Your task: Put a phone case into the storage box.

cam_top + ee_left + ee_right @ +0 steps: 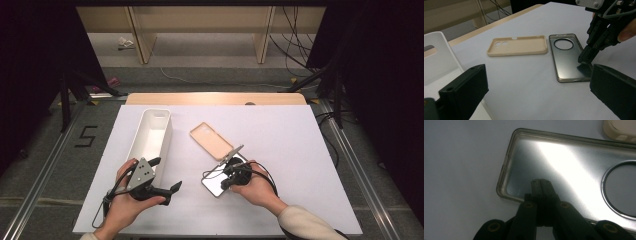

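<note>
Right gripper view gives me my right hand-held gripper [541, 182] clenched empty over the clear case [564, 165]; left gripper view adds my released left hand-held gripper [534, 92].

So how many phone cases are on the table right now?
2: a beige case lying open side up mid-table, and a grey case right beside it, under the right gripper.

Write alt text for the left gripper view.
The right claw, shut, points down into a shiny grey phone case on the white table. A beige phone case lies beside it.
</note>
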